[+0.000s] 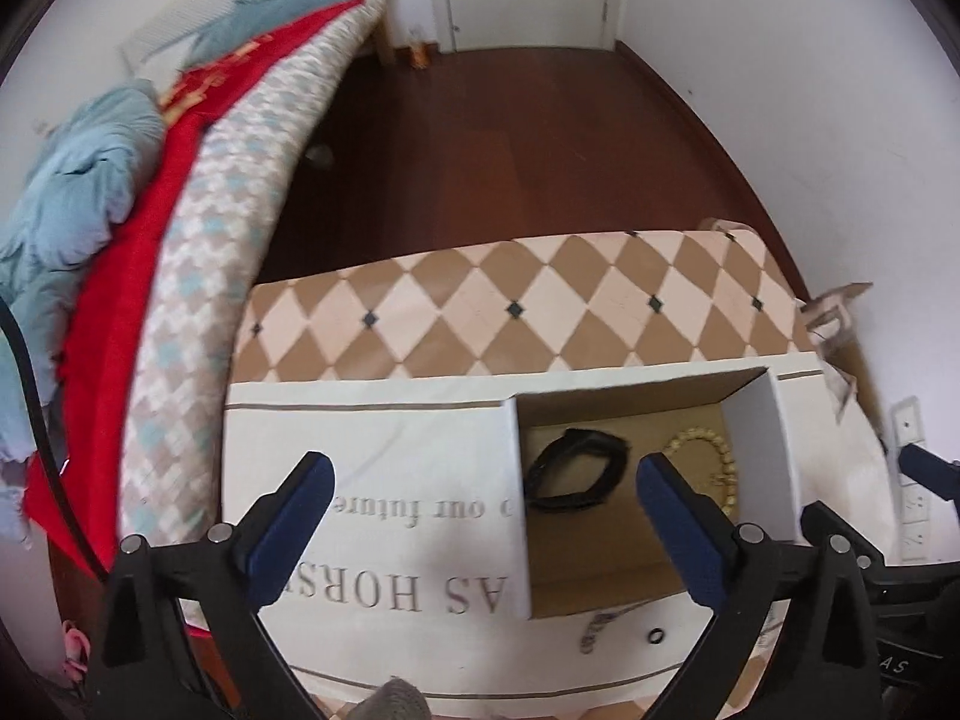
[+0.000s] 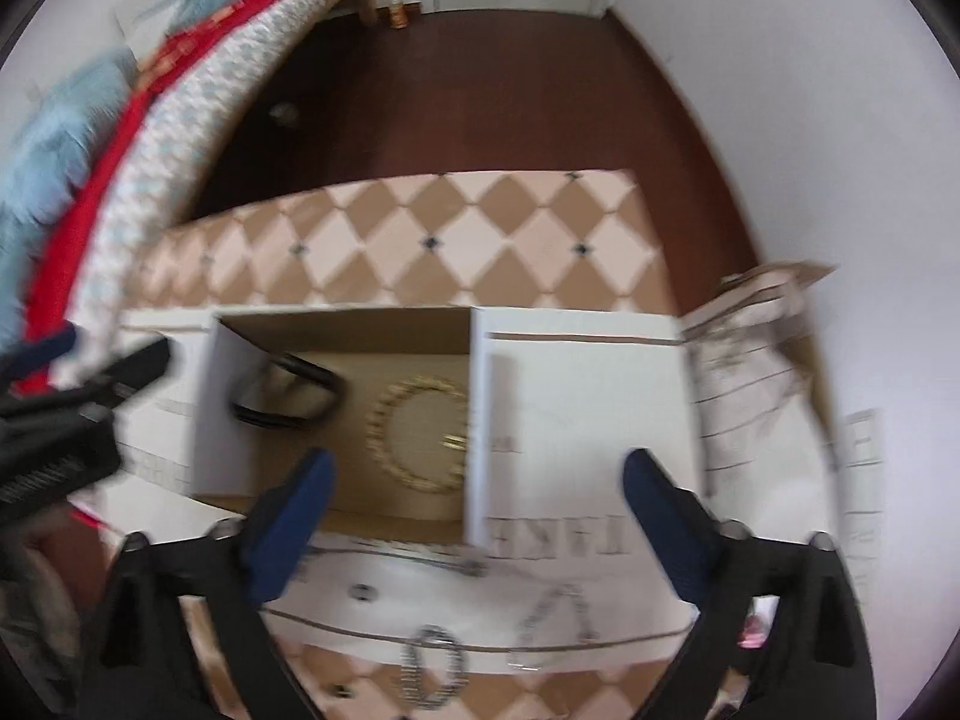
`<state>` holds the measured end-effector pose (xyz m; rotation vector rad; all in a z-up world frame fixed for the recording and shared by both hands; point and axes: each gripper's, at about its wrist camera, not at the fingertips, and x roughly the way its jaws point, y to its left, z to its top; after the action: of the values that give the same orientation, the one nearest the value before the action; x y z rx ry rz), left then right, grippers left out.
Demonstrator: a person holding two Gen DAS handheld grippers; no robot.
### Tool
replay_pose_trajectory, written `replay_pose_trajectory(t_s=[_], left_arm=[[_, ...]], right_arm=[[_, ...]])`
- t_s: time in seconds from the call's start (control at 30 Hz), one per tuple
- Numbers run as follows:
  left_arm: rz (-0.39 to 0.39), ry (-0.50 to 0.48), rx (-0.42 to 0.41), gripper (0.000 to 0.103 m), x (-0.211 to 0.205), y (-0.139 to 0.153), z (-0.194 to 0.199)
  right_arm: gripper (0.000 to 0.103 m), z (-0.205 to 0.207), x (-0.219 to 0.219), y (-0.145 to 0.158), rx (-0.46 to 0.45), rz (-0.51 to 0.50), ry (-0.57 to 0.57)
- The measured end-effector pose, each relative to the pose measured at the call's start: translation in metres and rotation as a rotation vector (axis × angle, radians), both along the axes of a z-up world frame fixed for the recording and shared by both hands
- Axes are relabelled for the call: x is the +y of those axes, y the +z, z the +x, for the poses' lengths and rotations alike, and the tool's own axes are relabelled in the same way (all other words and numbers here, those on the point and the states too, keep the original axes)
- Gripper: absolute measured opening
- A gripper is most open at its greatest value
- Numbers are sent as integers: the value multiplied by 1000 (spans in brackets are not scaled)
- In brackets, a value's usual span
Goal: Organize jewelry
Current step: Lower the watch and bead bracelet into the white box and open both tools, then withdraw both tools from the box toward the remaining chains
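An open cardboard box [image 1: 761, 420] [image 2: 480, 396] sits on a white printed bag. Inside lie a black bracelet [image 1: 575, 471] [image 2: 288, 390] and a gold beaded bracelet [image 1: 711, 462] [image 2: 417, 435]. My left gripper [image 1: 486, 495] is open and empty, above the box's left side. My right gripper [image 2: 477, 489] is open and empty, above the box's near right corner. In front of the box lie a thin chain [image 2: 414, 558], a small ring [image 1: 657, 636] [image 2: 360, 592], a silver beaded bracelet [image 2: 435, 666] and another chain [image 2: 552, 624].
The white bag [image 1: 384, 468] lies on a diamond-patterned table [image 1: 480, 306] [image 2: 420, 234]. A bed with red and blue bedding [image 1: 138, 210] is at the left. A torn paper bag [image 2: 756, 324] stands at the right by the wall. Dark wooden floor lies beyond.
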<state>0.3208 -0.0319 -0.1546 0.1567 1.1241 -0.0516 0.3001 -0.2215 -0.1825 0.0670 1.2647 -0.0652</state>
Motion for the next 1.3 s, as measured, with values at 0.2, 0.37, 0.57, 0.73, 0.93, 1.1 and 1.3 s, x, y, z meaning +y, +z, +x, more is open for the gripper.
replay_pose_trajectory(t_s=[0.2,0.37,0.57,0.73,0.93,1.1,1.3], left_arm=[[71,58,-17,103,11,-16,-24],[74,64,-29,103,14,-13,-43],[78,47,-81,103,13,4,-74],[73,37,-133,103,16,22,-103],[49,21,-181,103,18,44,-137],[42,7,-223,103,17,64,-161],[17,23,-252,103,21,82,-182]], right_arm=[[103,-22,2,-11,-4,-3,-15],[103,-38,4,-8,-20,11,-19],[103,-63,11,12,-83,20,-16],[103,-89,15,35,-159,-8,-18],[103,-120,18,63,-238,-29,-15],[103,-144,17,85,-290,-30,-15],[103,-171,12,108,-338,23,-32]])
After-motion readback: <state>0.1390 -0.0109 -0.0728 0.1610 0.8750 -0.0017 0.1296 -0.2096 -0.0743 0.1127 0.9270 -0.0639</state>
